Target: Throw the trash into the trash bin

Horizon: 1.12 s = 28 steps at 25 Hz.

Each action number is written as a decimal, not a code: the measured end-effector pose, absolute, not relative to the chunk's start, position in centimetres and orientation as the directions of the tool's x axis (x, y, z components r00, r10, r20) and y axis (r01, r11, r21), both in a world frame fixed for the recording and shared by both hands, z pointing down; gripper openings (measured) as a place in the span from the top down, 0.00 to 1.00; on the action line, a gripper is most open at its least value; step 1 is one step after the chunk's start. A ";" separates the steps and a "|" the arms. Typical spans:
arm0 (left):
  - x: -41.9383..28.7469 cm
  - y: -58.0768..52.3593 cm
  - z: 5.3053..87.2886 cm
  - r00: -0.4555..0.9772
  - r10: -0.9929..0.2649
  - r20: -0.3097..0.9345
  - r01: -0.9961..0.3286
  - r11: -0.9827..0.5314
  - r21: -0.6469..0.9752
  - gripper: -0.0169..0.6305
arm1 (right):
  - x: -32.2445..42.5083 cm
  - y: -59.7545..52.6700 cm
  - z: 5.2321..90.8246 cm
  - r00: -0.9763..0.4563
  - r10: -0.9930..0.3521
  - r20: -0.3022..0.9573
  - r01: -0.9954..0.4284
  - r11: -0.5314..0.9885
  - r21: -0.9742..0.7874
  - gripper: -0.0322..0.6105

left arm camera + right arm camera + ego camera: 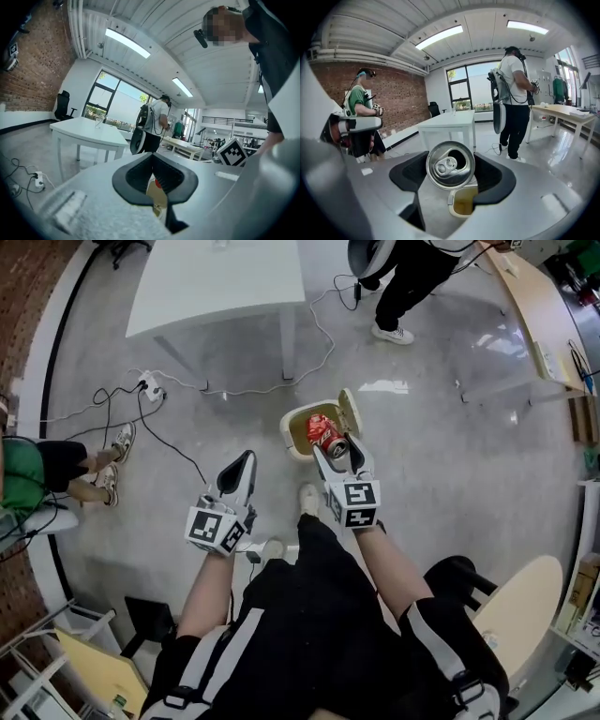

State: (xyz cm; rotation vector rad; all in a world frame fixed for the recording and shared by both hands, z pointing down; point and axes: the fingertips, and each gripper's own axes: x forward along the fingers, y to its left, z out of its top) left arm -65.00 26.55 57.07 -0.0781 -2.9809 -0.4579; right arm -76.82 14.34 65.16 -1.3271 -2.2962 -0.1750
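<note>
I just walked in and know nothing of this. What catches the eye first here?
A red can stands out, clamped in the right claw over a small open bin on the grey floor. The left claw hangs beside it, shut and empty. A white table stands farther off.

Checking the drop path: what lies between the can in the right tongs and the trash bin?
Nothing: the right gripper view shows a bare stretch from can to open trash bin.

Trash bin [292, 432] mouth: lid [349, 412] raised, can [326, 435] just above the opening.
Beyond it: white table [216, 277] leg, trailing cables [225, 392].
Left of it: open floor.
</note>
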 end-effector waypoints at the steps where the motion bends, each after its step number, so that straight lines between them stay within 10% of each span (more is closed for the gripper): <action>1: -65.2 26.7 57.9 -0.987 0.042 0.153 0.087 0.950 0.299 0.97 | -76.9 14.1 66.0 -0.402 0.779 0.482 0.847 0.516 -0.127 0.48; 28: -72.6 24.4 70.5 -0.938 -0.038 0.343 0.096 0.926 0.365 0.97 | -80.6 15.0 81.0 -0.250 0.658 0.710 0.828 0.525 -0.195 0.48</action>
